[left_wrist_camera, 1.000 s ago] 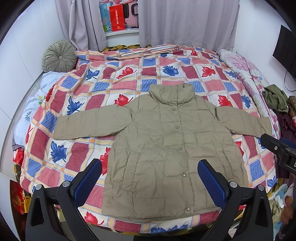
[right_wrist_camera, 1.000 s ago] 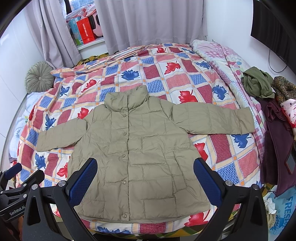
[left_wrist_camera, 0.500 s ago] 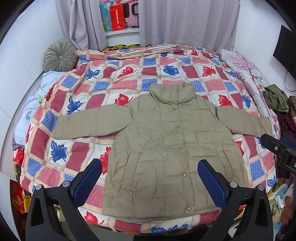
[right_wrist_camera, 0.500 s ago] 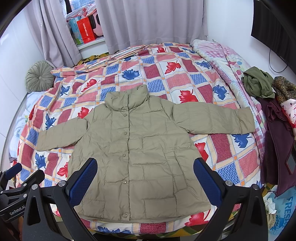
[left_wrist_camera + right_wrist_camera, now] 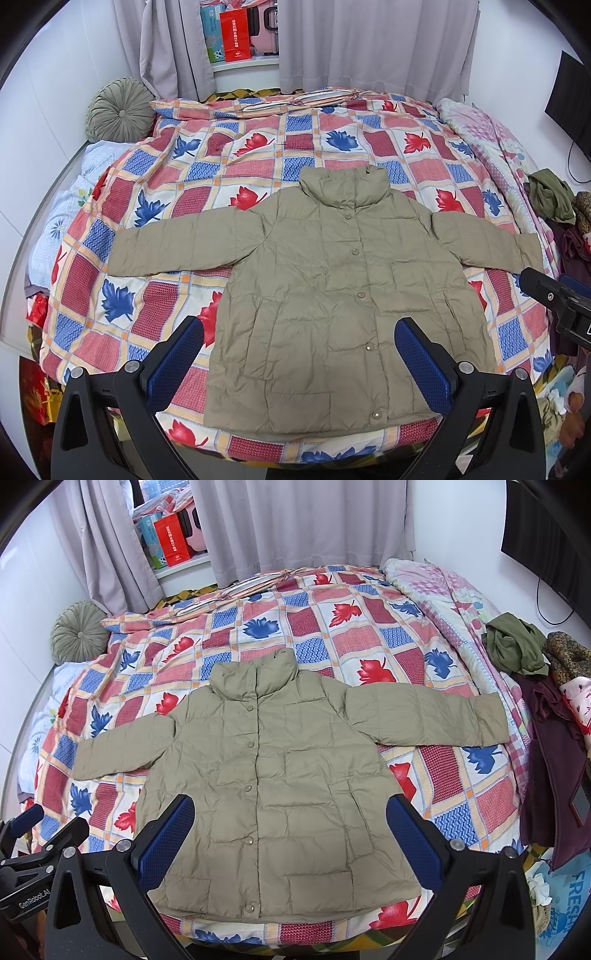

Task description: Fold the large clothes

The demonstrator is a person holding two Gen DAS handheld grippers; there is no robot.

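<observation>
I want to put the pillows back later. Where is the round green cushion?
In both wrist views the round green cushion sits at the bed's far left corner, against the white wall, below the grey curtain, beyond the patchwork quilt.

patchwork quilt (image 5: 258,162), round cushion (image 5: 120,109), grey curtains (image 5: 373,44)

My left gripper (image 5: 298,358): matte black plastic frame, two angled arms with triangular cut-outs near the base. Fingers (image 5: 174,361) faced with blue pads, fine dimpled mesh texture. Silver round screw heads at each finger joint, two per side.

My right gripper (image 5: 290,840): same build, with black arms, blue textured pads (image 5: 413,843) and silver screws. In the right wrist view the side of the left gripper carries white lettering "GenRobot.AI" on black, plus small silver screws and a blue pad tip.
</observation>
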